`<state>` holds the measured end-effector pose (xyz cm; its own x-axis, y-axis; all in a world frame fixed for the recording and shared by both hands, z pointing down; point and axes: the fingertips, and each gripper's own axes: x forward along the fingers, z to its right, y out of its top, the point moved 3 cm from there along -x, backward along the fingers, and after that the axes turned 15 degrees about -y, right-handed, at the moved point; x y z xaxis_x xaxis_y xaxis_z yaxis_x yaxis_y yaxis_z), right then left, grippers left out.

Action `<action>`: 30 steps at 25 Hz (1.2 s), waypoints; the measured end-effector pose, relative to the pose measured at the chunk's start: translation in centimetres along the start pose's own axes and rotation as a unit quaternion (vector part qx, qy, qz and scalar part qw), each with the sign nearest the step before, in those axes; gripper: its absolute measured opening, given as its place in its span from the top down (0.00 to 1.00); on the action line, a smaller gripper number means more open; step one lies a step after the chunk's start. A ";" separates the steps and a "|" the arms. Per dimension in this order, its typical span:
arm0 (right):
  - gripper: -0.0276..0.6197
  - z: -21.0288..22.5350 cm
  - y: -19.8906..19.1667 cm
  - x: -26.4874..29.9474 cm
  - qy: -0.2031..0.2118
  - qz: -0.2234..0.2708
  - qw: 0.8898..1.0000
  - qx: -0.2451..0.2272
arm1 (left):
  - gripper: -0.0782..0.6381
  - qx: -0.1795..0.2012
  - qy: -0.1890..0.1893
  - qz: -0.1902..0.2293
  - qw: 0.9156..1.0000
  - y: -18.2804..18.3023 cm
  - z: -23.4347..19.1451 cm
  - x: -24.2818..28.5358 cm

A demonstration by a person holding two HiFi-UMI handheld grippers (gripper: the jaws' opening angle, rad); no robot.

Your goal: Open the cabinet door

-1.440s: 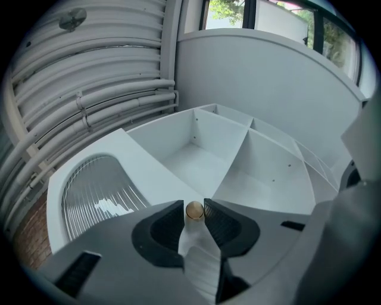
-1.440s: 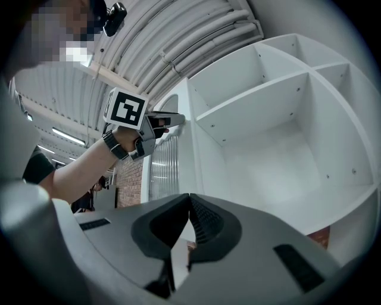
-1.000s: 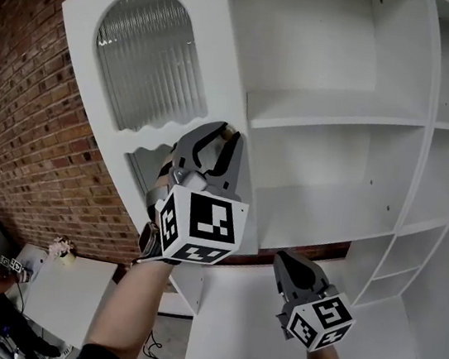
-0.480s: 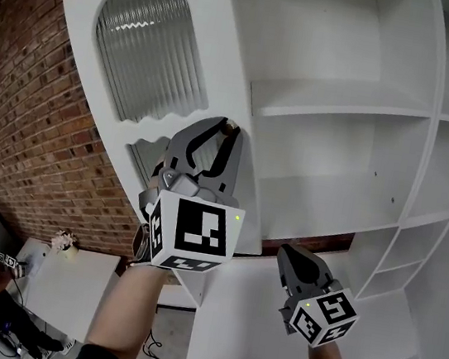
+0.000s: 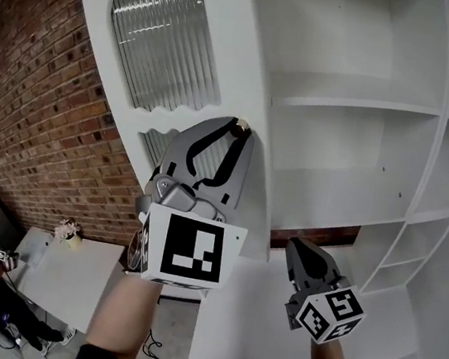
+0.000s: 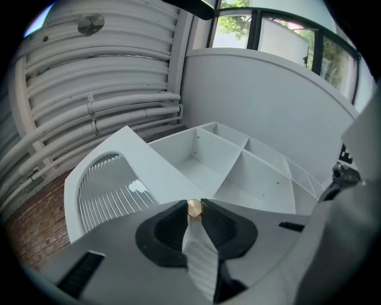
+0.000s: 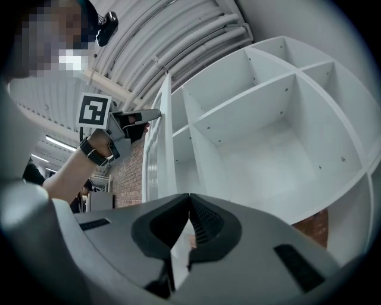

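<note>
My right gripper hangs low, jaws pressed together, empty. My left gripper pinches the small brass knob on the white cabinet door with arched ribbed glass, swung out from the white shelves. It's a tip-only hold, I judge: pulling off the hinge's arc could slip it.

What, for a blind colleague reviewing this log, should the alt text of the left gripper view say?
The left gripper has its jaws shut on a small brass knob at the edge of a white cabinet door with an arched ribbed-glass panel. The door stands open, and beyond it are the cabinet's bare white shelves.
</note>
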<state>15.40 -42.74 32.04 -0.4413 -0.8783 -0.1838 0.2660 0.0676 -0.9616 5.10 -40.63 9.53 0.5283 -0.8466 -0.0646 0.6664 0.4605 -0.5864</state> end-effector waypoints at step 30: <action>0.95 -13.2 0.5 -4.6 -0.017 0.004 0.999 -0.029 | 0.78 -0.051 -0.082 0.093 0.991 0.3 -1.8 -18.2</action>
<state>6.26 -32.39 29.77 -0.4093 -0.8934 -0.1851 0.2180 0.1012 -0.9707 -5.20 -25.59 9.06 0.7211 -0.6908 -0.0523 0.4973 0.5687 -0.6552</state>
